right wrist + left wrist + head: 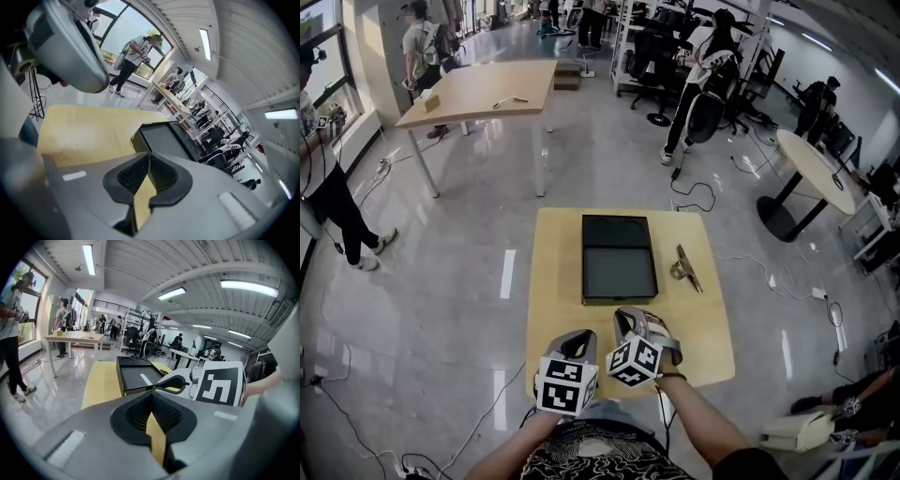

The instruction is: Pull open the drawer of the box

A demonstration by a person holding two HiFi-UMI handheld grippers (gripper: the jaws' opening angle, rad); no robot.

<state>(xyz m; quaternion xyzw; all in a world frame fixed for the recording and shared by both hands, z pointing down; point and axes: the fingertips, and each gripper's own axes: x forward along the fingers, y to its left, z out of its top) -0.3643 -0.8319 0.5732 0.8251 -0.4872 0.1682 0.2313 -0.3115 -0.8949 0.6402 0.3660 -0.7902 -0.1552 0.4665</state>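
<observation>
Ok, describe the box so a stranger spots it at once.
Find the yellow table nearest the head camera. The box lies at its middle. It is flat, black and rectangular; the metal piece beside it is smaller and shiny.

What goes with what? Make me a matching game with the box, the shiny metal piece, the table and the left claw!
Things:
1. box
2. metal piece
3. table
4. left claw

Clues:
A. shut, with nothing in it
B. black
C. light wood colour
D. lies on the table to the right of the box

Pairs: 1-B, 2-D, 3-C, 4-A
</observation>
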